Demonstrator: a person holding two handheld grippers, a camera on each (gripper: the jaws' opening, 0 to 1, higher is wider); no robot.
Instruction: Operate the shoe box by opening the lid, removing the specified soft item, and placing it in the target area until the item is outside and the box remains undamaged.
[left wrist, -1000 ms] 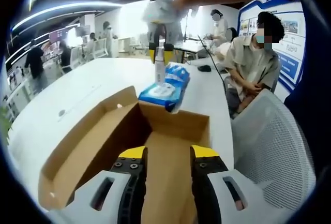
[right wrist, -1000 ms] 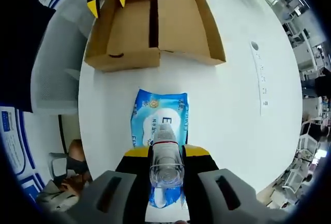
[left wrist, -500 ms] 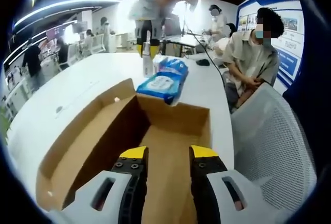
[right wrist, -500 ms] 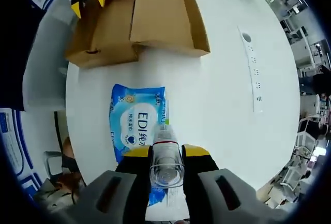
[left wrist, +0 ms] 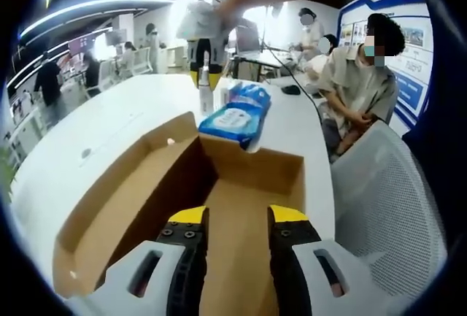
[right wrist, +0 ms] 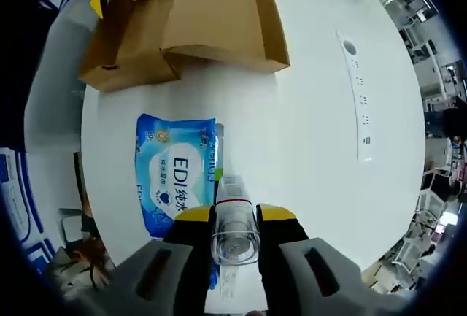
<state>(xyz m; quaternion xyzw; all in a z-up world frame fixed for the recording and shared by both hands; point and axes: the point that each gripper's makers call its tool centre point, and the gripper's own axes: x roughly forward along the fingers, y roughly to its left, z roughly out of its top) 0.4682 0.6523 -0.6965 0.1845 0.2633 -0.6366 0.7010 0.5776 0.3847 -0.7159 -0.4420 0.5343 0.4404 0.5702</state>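
The right tongs (right wrist: 235,212) gripped a clear bottle (right wrist: 234,222) upright over the white table (right wrist: 314,133), just beside the blue wipes pack (right wrist: 174,172), which lay flat on the table outside the open cardboard shoe box (right wrist: 182,24). The left tongs (left wrist: 233,217) hung over the box interior, jaws parted narrowly with nothing between them. A masked person (left wrist: 357,82) sat nearby.

Open-plan office, long white table (left wrist: 109,122), mesh chair (left wrist: 383,206), ceiling light strips (left wrist: 87,13), blue wall poster (left wrist: 408,46), seated people
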